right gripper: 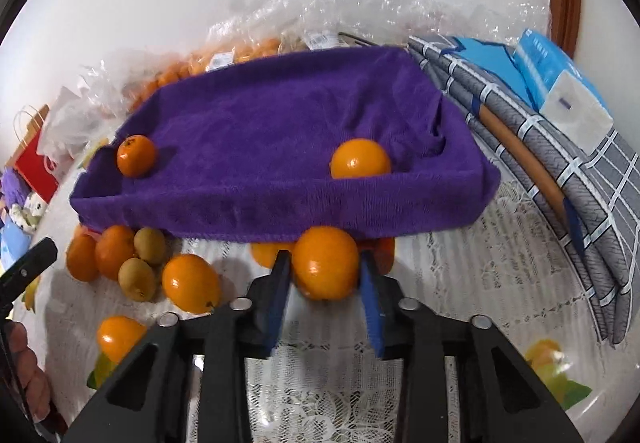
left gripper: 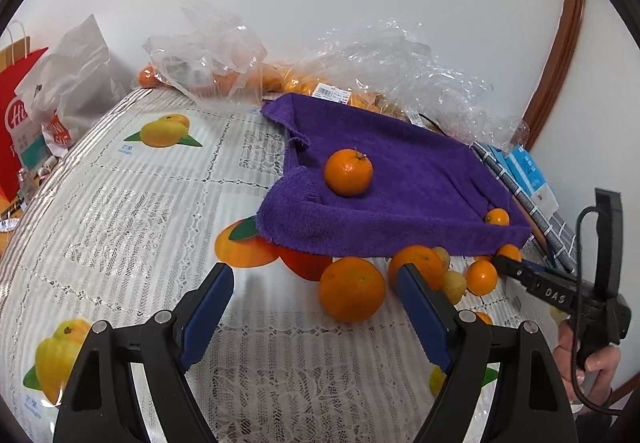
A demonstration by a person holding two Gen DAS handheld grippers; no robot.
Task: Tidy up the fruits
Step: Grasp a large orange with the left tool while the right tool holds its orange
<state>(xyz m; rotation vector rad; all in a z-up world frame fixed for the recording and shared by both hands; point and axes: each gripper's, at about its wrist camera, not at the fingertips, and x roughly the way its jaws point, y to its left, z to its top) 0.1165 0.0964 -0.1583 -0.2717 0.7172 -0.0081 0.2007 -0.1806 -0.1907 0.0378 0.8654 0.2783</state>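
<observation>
Right jaws (right gripper: pixel 324 279) clamp an orange (right gripper: pixel 326 267) just before the purple-towelled tray (right gripper: pixel 280 199), left jaws (left gripper: pixel 316 307) stand apart and empty, with two fruits in the tray and several loose on the counter (left gripper: pixel 140 203).

- Your left wrist camera sat low over the tablecloth (left gripper: pixel 132 203), looking forward and down past its own fingers (left gripper: pixel 208 315) at the purple towel (left gripper: pixel 400 179) in the frame's middle.
- Your right wrist camera looked down from closer, the towel (right gripper: pixel 260 131) filling its centre.
- Both views shared the towel, the loose fruit before it, and the plastic bags (left gripper: pixel 400 55) behind.
</observation>
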